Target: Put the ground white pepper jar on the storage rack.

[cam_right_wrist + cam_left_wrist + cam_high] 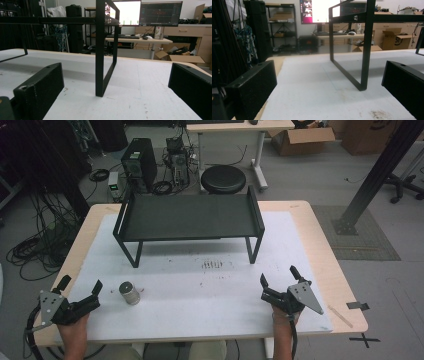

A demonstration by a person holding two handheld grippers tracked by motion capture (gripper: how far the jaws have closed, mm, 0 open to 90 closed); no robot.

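Left gripper (81, 286) low at the table's (210, 315) near-left corner, fingers (96, 287) spread wide, nothing between them. Small metal can (129, 292) upright on the white mat, just beside that gripper toward the middle, not touched. Right gripper (278, 274) near the right edge, well apart from the can, fingers likewise wide and empty. Black rack (187, 217) standing farther back on thin legs, one leg (364, 62) straight ahead in the left gripper view.
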